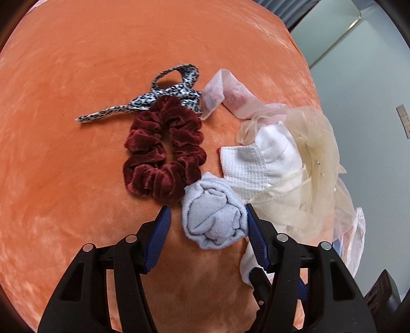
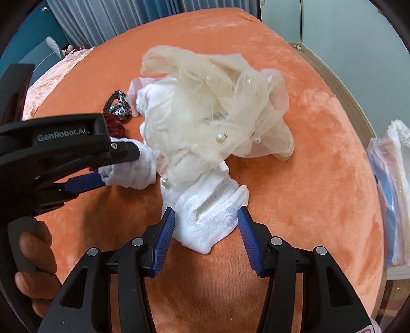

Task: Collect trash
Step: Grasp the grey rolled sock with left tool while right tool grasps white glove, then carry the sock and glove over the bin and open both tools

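Observation:
On the orange bed cover (image 1: 77, 76) lie a dark red velvet scrunchie (image 1: 164, 151), a leopard-print hair tie (image 1: 166, 97), a rolled pale blue sock (image 1: 215, 215), a white sock (image 1: 258, 164) and a cream tulle piece with pearls (image 2: 217, 107). My left gripper (image 1: 207, 217) is open, its fingers on either side of the blue sock roll. My right gripper (image 2: 206, 217) is open around the toe of the white sock (image 2: 207, 217). The left gripper also shows in the right wrist view (image 2: 115, 164).
A sheer pink fabric piece (image 1: 230, 94) lies beyond the white sock. A plastic bag (image 2: 392, 194) sits off the bed's right edge. Curtains (image 2: 102, 18) and a pink cover (image 2: 51, 79) are at the far left. The bed edge drops off to the right.

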A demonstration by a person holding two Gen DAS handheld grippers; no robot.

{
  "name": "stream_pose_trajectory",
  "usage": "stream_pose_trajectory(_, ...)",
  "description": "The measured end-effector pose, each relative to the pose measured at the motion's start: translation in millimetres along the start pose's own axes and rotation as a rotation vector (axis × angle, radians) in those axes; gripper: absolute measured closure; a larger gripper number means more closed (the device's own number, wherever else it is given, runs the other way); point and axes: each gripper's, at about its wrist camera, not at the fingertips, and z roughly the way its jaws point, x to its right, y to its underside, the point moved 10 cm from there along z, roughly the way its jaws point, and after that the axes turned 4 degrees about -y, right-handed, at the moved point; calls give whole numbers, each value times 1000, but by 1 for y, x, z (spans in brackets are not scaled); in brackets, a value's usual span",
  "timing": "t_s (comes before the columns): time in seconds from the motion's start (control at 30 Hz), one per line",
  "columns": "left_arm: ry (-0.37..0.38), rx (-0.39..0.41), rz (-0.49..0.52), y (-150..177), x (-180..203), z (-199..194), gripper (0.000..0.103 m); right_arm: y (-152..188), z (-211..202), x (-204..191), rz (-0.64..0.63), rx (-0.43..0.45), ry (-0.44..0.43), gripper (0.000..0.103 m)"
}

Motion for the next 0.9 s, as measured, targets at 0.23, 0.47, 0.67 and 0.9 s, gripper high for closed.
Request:
stream_pose_trajectory(0.23, -13, 23, 51, 6, 3, -5, 69, 4, -4, -4, -24, -11, -33, 90)
stream_pose_trajectory(0.47, -34, 56, 73, 25, 0, -35, 70, 12, -38, -9, -24, 31, -65, 91)
stream_pose_trajectory(0.67, -45, 124, 129, 33, 19, -69, 70, 15, -84, -4, -8, 101, -82, 91)
stream_pose_trajectory(0.9, -44, 219, 221, 47, 55, -121, 70, 17, -150, 14, 2, 215, -77, 91)
